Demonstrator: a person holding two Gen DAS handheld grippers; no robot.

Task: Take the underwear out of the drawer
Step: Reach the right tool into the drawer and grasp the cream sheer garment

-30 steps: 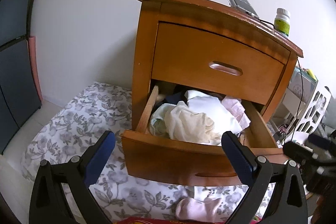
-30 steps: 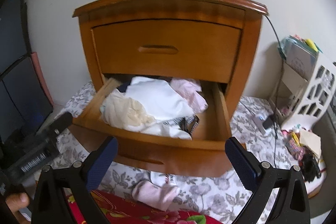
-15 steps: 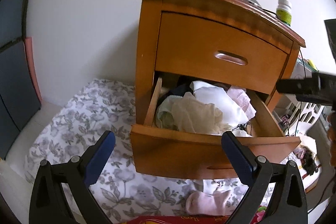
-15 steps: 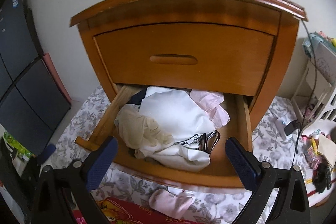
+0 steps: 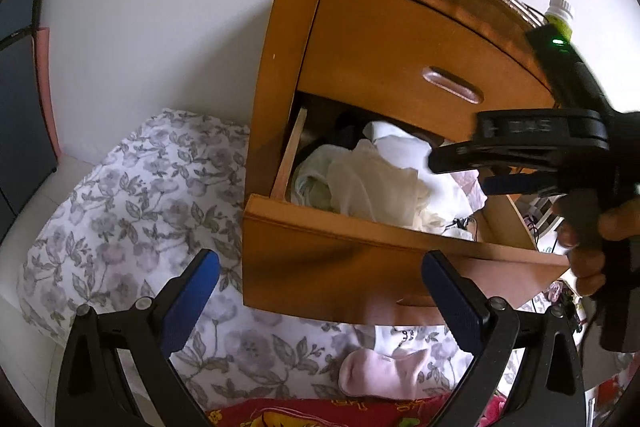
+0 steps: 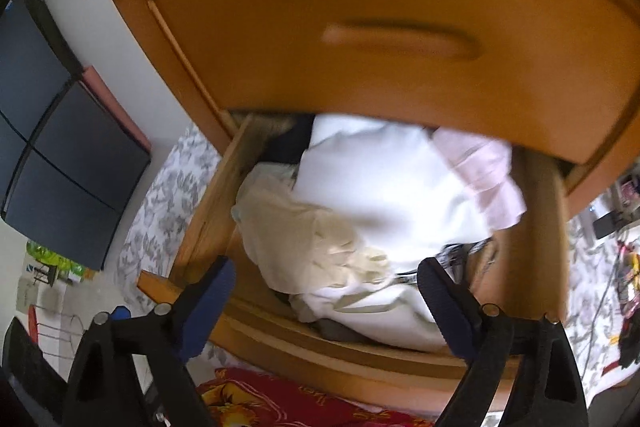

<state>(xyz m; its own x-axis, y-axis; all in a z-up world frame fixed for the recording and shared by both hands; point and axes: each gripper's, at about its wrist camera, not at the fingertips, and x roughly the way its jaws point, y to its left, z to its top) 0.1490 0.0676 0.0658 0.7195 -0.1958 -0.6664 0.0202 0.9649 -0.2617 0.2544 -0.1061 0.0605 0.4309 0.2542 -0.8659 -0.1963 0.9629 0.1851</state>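
Note:
The lower drawer point(image 5: 352, 267) of a wooden nightstand point(image 5: 400, 39) stands pulled out, heaped with clothes. In the right wrist view I see a white garment point(image 6: 392, 187), a cream one point(image 6: 304, 243), a pink one point(image 6: 484, 171) and underwear with a black-and-white waistband point(image 6: 468, 255). My right gripper point(image 6: 326, 291) is open just above the pile, over the cream and white pieces. Seen from the left wrist, the right gripper point(image 5: 464, 171) reaches in from the right, held by a hand point(image 5: 592, 239). My left gripper point(image 5: 320, 283) is open in front of the drawer front, holding nothing.
A floral sheet point(image 5: 140, 211) covers the floor around the nightstand. A pink sock point(image 5: 380, 373) and red patterned fabric point(image 5: 320, 413) lie below the drawer. A bottle point(image 5: 560, 17) and a phone sit on top. Dark panels point(image 6: 60, 155) stand at left.
My right gripper has pushed forward and down until it hangs right over the clothes in the drawer. The left gripper has drifted a little closer. Both stay open.

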